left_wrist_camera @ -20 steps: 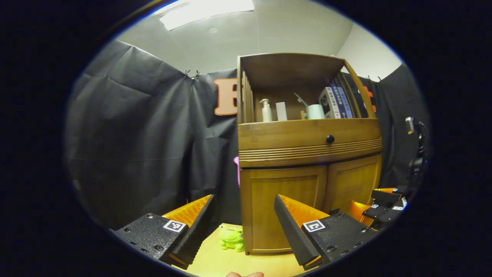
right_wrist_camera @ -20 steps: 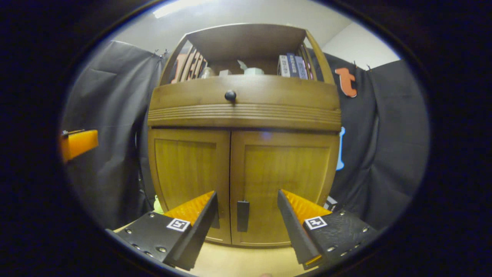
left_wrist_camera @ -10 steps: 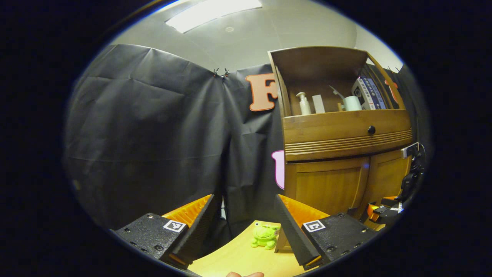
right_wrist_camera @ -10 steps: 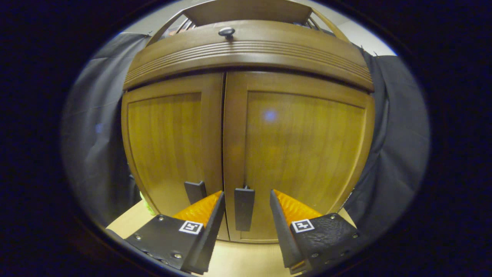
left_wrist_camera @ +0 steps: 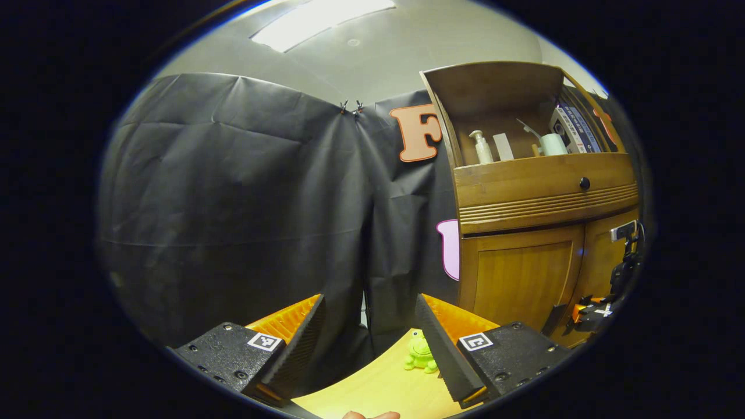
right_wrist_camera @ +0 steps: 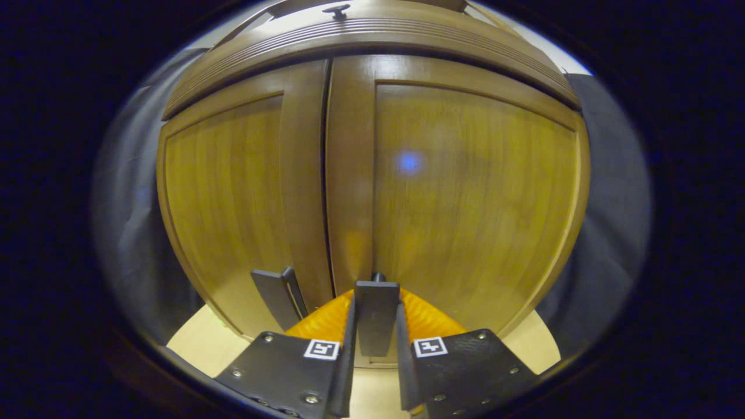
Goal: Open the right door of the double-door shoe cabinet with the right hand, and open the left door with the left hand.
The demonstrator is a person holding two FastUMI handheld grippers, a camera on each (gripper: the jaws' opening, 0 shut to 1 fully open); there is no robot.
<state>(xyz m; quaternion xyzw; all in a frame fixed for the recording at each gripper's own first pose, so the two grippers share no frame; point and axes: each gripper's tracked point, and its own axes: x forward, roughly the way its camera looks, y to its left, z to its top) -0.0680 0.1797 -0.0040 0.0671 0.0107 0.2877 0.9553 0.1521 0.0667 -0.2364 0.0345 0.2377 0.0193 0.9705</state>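
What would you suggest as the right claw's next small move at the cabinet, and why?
Probably a gentle pull straight back: the right claw looks closed on the right door's handle, and the right door sits flush beside the left door.

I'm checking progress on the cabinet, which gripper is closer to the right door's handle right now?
Right. The right gripper is closed on the right door's handle, a finger on each side. The left gripper hangs open, off to the cabinet's left.
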